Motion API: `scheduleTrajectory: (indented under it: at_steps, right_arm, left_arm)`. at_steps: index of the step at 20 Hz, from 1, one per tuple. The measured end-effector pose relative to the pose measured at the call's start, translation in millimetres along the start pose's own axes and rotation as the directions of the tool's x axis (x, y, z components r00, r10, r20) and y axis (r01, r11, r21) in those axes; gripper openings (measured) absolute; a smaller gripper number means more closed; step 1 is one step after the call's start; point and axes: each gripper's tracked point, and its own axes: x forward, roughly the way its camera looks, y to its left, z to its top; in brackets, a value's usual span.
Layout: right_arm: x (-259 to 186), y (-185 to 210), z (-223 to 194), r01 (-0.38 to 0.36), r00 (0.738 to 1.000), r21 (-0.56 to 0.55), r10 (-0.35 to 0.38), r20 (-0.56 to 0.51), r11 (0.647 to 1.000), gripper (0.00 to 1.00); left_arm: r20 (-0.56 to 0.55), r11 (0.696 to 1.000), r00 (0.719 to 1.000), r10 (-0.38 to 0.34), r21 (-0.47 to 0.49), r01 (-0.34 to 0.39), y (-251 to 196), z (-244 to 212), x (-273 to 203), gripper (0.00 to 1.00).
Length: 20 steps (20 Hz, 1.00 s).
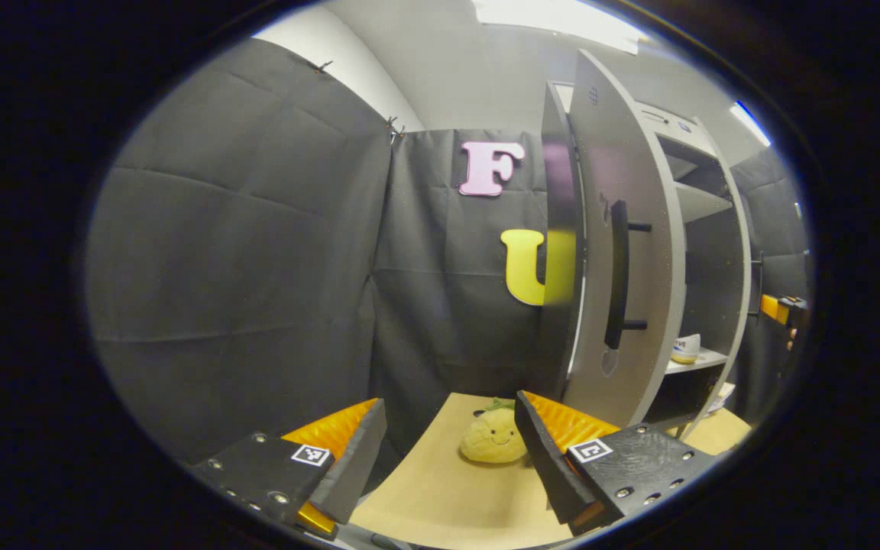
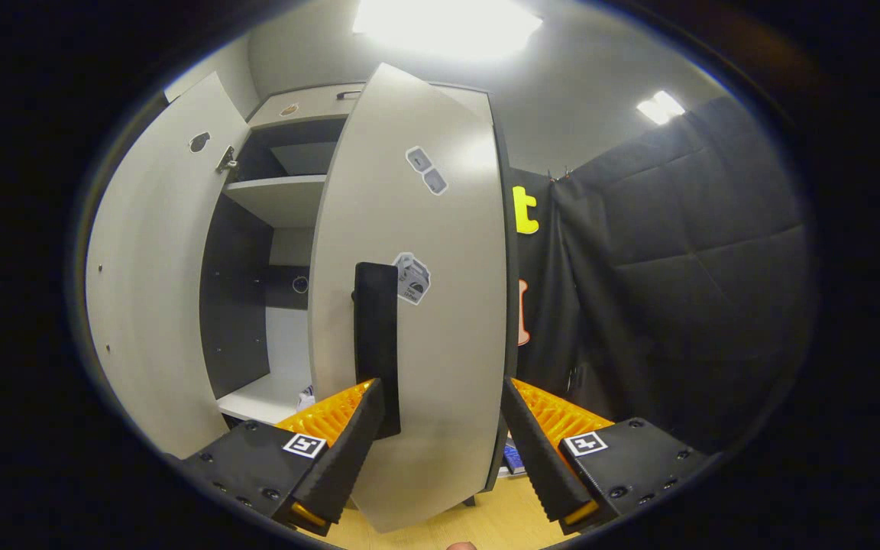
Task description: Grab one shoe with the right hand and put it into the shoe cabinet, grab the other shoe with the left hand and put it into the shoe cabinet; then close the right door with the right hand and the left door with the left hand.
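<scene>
the left tongs (image 1: 451,451) hang released over the counter (image 1: 440,496), a yellow plush toy (image 1: 492,439) between them and the shoe cabinet's left door (image 1: 623,252), ajar. a shoe (image 1: 686,348) sits on a cabinet shelf (image 1: 696,360). the right tongs (image 2: 440,443), released, straddle the half-open right door (image 2: 417,305) by its black handle (image 2: 376,336).

Tan table (image 1: 440,496), yellow plush toy (image 1: 493,439) on it, cabinet (image 1: 703,252) shelf holding shoe (image 1: 686,349)

White shoe on lower shelf (image 1: 686,348) was half hidden by grey cabinet door w/ black bar handle (image 1: 623,252). In right gripper view, small white item (image 2: 305,397) inside was too small to tell.
</scene>
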Motion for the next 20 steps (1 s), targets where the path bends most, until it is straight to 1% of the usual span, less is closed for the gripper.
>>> scheduleTrajectory:
  at_steps: [1, 2, 3, 4, 5, 6, 7, 8, 9, 10, 11, 12, 13, 15, 16, 17, 18, 20]
  right_arm:
    - [-0.4, -0.2, 0.2, 0.004, 1.000, 0.002, -0.004, 0.000, 1.000, 0.97]
    - [-1.5, -1.1, 0.6, 0.009, 1.000, 0.008, -0.009, 0.005, 1.000, 0.97]
    - [-3.4, -3.7, 1.0, 0.018, 1.000, 0.011, -0.018, 0.010, 1.000, 0.97]
    - [-5.8, -6.1, 0.1, 0.026, 1.000, 0.010, -0.026, 0.011, 1.000, 0.97]
    - [-8.9, -9.9, -1.2, 0.037, 0.999, 0.005, -0.037, 0.008, 0.999, 0.92]
    - [-12.3, -15.8, -3.7, 0.049, 0.999, -0.005, -0.049, 0.004, 0.999, 0.98]
    - [-16.2, -22.1, -5.9, 0.063, 0.998, -0.014, -0.063, 0.000, 0.998, 0.93]
    - [-20.8, -29.3, -6.9, 0.077, 0.997, -0.020, -0.077, -0.003, 0.997, 0.97]
    - [-24.7, -34.9, -8.3, 0.090, 0.996, -0.023, -0.090, -0.004, 0.996, 0.93]
    - [-28.7, -39.9, -10.1, 0.098, 0.995, -0.025, -0.099, -0.004, 0.995, 0.98]
    - [-32.1, -44.1, -12.1, 0.102, 0.995, -0.028, -0.102, -0.006, 0.994, 0.98]
    - [-34.3, -49.7, -14.4, 0.105, 0.994, -0.033, -0.105, -0.007, 0.994, 0.93]
    - [-36.1, -55.6, -16.8, 0.108, 0.994, -0.037, -0.108, -0.010, 0.994, 0.97]
    - [-39.1, -65.8, -21.2, 0.107, 0.994, -0.040, -0.108, -0.012, 0.993, 0.97]
    - [-39.8, -71.9, -24.2, 0.105, 0.994, -0.038, -0.106, -0.017, 0.994, 0.93]
    - [-40.5, -77.2, -27.0, 0.099, 0.995, -0.034, -0.100, -0.024, 0.994, 0.93]
    - [-39.9, -83.4, -30.3, 0.093, 0.995, -0.029, -0.094, -0.031, 0.995, 0.97]
    - [-38.3, -94.8, -34.5, 0.078, 0.996, -0.021, -0.079, -0.038, 0.997, 0.97]
  left_arm:
    - [0.003, 1.000, 1.000, -0.001, -0.001, 0.001, 1.0, 1.5, 1.8, 1.00]
    - [0.008, 1.000, 1.000, -0.004, 0.000, 0.004, 0.3, 4.4, 4.9, 0.96]
    - [0.012, 1.000, 1.000, -0.009, 0.000, 0.009, -1.7, 7.8, 8.2, 1.00]
    - [0.019, 1.000, 1.000, -0.017, -0.002, 0.017, -3.4, 11.9, 11.7, 1.00]
    - [0.028, 1.000, 0.999, -0.029, -0.006, 0.029, -7.0, 17.6, 16.4, 1.00]
    - [0.040, 0.999, 0.998, -0.043, -0.012, 0.044, -11.5, 24.1, 21.3, 1.00]
    - [0.049, 0.998, 0.997, -0.059, -0.023, 0.060, -17.4, 30.4, 27.4, 1.00]
    - [0.051, 0.996, 0.996, -0.076, -0.034, 0.077, -24.0, 35.1, 34.0, 1.00]
    - [0.053, 0.995, 0.994, -0.091, -0.042, 0.093, -29.7, 39.1, 40.2, 1.00]
    - [0.057, 0.993, 0.993, -0.102, -0.046, 0.105, -33.5, 41.2, 46.1, 1.00]
    - [0.065, 0.992, 0.992, -0.111, -0.047, 0.115, -39.4, 45.3, 50.9, 1.00]
    - [0.074, 0.992, 0.990, -0.117, -0.048, 0.121, -44.1, 49.4, 55.5, 1.00]
    - [0.084, 0.991, 0.989, -0.121, -0.051, 0.126, -50.6, 53.3, 55.7, 1.00]
    - [0.106, 0.988, 0.985, -0.138, -0.054, 0.145, -66.7, 58.1, 55.4, 1.00]
    - [0.113, 0.987, 0.983, -0.146, -0.049, 0.152, -75.7, 59.5, 54.8, 1.00]
    - [0.114, 0.986, 0.981, -0.156, -0.042, 0.162, -87.2, 60.9, 53.6, 0.96]
    - [0.117, 0.990, 0.984, -0.134, -0.022, 0.138, -90.9, 60.6, 55.2, 1.00]
    - [0.134, 0.995, 0.987, -0.094, 0.040, 0.089, -91.0, 64.9, 52.2, 1.00]
